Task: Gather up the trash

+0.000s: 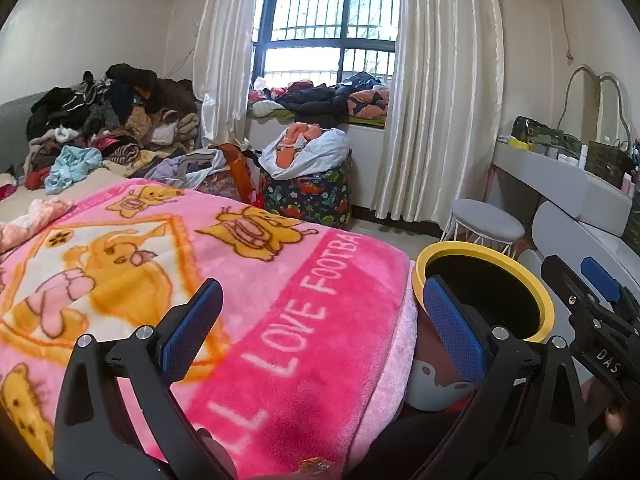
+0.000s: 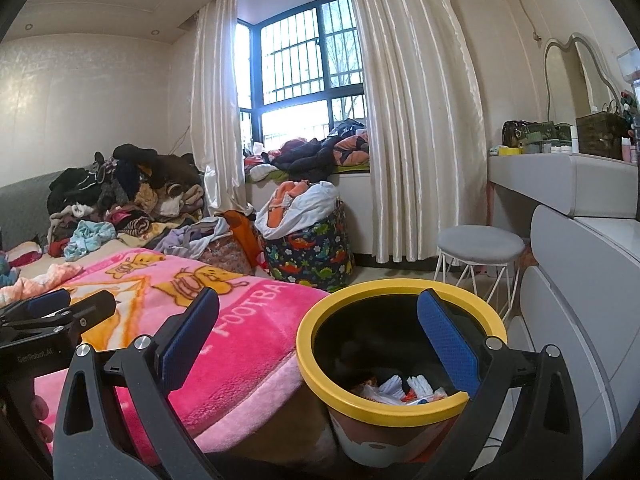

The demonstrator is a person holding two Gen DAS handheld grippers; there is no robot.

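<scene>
The right wrist view shows the bin [image 2: 400, 364] at lower centre of the frame, a yellow-rimmed bin with a dark inside, standing just beside the edge of the bed. At its bottom lies crumpled trash [image 2: 400, 392], white scraps with bits of red and orange. The right gripper [image 2: 316, 340] hangs above it with its jaws wide apart and nothing between them, one blue pad over the blanket and the other over the bin's mouth. At the left edge of this frame the left gripper [image 2: 52, 312] pokes in; in its own view the left gripper [image 1: 324, 320] is also spread wide and empty, over the pink blanket [image 1: 280, 300] with cartoon bears, with the bin at lower right. Beyond the bed, a heap of clothes [image 2: 124, 196] fills the middle left, a dinosaur-print basket [image 2: 312, 252] sits below the barred window [image 2: 304, 80], and a round grey stool [image 2: 480, 248] stands by the dresser [image 2: 568, 184] at right.
</scene>
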